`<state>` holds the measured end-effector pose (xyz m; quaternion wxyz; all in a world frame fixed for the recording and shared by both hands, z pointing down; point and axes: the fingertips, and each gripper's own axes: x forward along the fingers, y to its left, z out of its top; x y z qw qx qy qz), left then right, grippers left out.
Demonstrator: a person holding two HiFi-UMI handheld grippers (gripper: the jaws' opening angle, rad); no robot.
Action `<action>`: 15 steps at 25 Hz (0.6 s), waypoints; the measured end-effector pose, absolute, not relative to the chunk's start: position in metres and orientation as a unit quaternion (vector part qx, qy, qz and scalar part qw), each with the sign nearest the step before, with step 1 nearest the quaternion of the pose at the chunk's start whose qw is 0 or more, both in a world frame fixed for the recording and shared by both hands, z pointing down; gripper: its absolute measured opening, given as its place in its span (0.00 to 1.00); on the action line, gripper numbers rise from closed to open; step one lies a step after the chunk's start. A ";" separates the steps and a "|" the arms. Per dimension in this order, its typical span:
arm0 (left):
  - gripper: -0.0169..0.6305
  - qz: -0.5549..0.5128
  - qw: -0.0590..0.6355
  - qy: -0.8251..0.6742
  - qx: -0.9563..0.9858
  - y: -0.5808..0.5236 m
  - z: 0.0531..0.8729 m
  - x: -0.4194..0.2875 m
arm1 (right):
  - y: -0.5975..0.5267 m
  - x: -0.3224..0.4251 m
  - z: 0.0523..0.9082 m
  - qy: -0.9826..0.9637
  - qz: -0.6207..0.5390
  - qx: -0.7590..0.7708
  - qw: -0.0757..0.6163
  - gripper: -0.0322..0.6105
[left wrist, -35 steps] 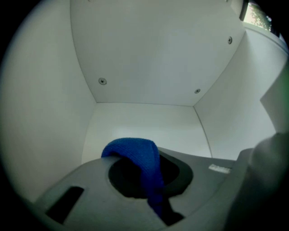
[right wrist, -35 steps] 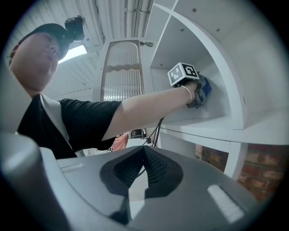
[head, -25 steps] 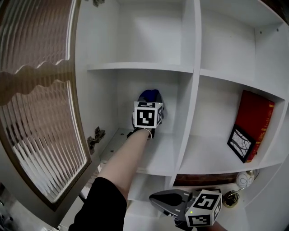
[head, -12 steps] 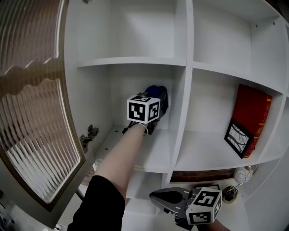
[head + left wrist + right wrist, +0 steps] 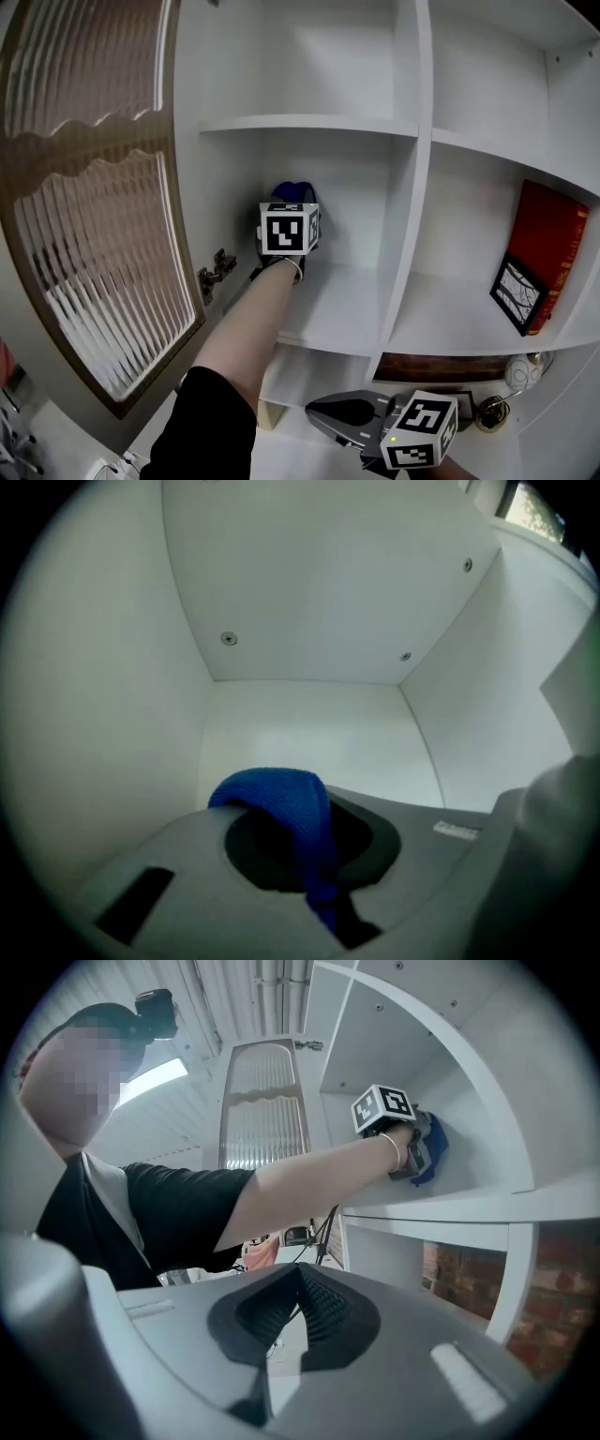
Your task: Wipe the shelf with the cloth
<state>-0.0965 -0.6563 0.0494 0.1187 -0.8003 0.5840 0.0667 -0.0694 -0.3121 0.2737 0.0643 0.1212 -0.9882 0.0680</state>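
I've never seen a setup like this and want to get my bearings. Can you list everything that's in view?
shelf unit: one, white, open compartments across the view
cupboard door: one, brown frame with ribbed glass, open at the left
hinge: one, metal, between the door and the unit
cloth: one, blue, held inside the middle-left compartment
book: one, red, standing in the right compartment
framed picture: one, black frame, in front of the book
round object: one, white, below the book's shelf, too small to identify
left gripper: one, grey, shut on the cloth
right gripper: one, grey, shut and empty, low in front of the unit
left arm: one, black sleeve, reaching into the compartment
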 end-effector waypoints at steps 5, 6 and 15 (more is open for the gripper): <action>0.03 0.060 0.100 0.609 -0.785 -0.668 0.069 -0.119 | -0.314 -0.061 0.281 -0.988 0.077 0.119 0.054 0.06; 0.03 0.064 0.100 0.607 -0.786 -0.668 0.069 -0.119 | -0.315 -0.059 0.283 -0.988 0.078 0.120 0.054 0.06; 0.03 0.087 0.092 0.558 -0.820 -0.665 0.070 -0.082 | -0.321 -0.048 0.299 -0.989 0.085 0.118 0.041 0.06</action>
